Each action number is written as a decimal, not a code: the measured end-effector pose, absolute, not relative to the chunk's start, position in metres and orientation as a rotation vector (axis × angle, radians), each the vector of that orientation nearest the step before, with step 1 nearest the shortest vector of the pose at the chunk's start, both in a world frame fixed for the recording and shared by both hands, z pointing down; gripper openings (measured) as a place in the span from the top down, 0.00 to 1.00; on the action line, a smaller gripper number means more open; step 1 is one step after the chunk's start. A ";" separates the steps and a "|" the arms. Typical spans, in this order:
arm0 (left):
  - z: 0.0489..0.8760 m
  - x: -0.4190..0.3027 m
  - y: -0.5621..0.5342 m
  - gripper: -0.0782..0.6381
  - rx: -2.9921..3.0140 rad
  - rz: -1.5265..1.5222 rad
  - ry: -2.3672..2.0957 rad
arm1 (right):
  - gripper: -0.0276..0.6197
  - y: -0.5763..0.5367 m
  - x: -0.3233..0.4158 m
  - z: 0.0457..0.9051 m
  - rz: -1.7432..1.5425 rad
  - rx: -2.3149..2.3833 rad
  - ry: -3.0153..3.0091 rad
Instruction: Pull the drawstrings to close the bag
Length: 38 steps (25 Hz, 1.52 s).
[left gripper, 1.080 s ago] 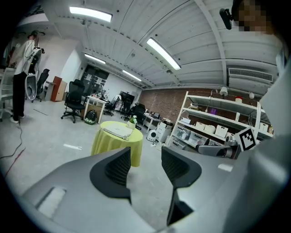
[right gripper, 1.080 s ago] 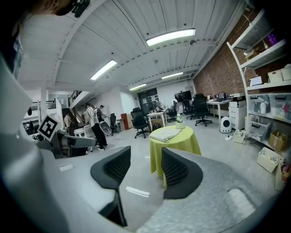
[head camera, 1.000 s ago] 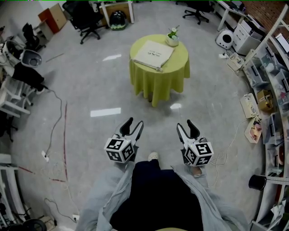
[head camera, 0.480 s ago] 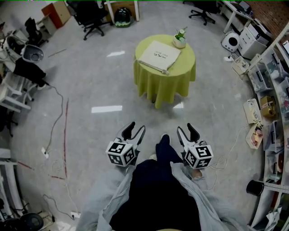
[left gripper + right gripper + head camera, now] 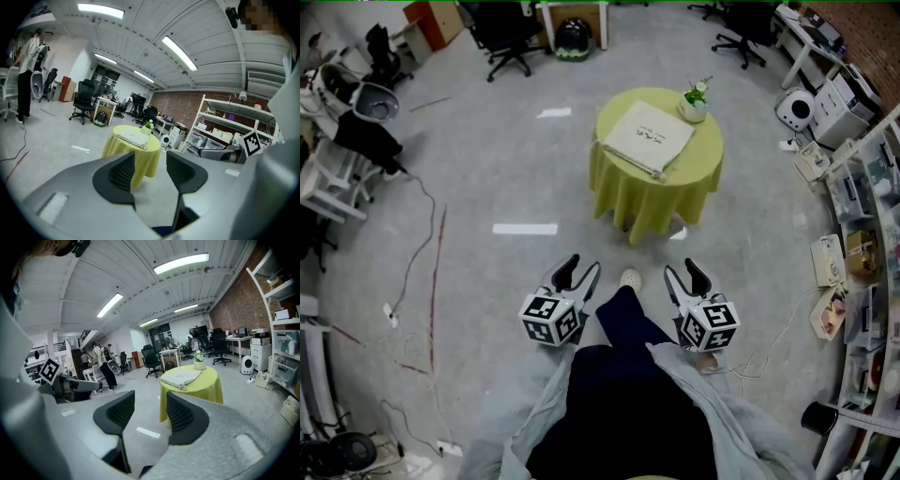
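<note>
A person stands on a grey floor (image 5: 487,187), holding a left gripper (image 5: 579,270) and a right gripper (image 5: 683,274) out in front. Both are well apart from a round bench draped in yellow-green cloth (image 5: 647,202). A flat cream fabric drawstring bag (image 5: 649,139) lies on the bench top, beside a small potted plant (image 5: 695,98) near the rim. Each gripper's fingers (image 5: 122,171) stand apart with nothing between them.

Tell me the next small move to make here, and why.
Probably step forward to the table. The bag lies flat on it beside a small plant, while the left claw and right claw are open, empty and well short of it, so the drawstrings look out of reach for now.
</note>
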<state>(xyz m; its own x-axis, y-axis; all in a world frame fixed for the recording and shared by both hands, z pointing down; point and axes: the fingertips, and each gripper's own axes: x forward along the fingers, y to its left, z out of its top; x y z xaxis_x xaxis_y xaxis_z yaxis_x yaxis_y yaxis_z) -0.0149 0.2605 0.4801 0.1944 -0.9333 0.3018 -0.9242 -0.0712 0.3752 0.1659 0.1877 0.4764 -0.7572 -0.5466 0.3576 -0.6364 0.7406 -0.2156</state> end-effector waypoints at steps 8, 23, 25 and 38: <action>0.471 -0.054 0.177 0.59 1.984 -0.026 -1.743 | 0.64 0.096 0.129 0.472 0.479 0.896 -2.669; 0.480 -0.102 0.065 0.59 1.953 0.026 -1.730 | 0.64 -0.022 0.089 0.487 0.535 0.862 -2.634; 0.482 -0.105 0.056 0.59 1.956 0.029 -1.724 | 0.64 -0.031 0.084 0.490 0.537 0.853 -2.633; 0.502 -0.108 0.035 0.59 2.030 0.160 -1.624 | 0.64 -0.047 0.080 0.514 0.567 0.836 -2.590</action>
<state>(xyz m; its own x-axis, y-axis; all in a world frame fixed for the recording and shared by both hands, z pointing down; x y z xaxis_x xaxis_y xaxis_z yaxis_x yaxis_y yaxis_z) -0.1076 0.0353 0.5022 0.2702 -0.8722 0.4078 -0.9350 -0.1367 0.3273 0.0803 -0.0473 0.5145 -0.7606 -0.4699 0.4479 -0.6140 0.7448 -0.2614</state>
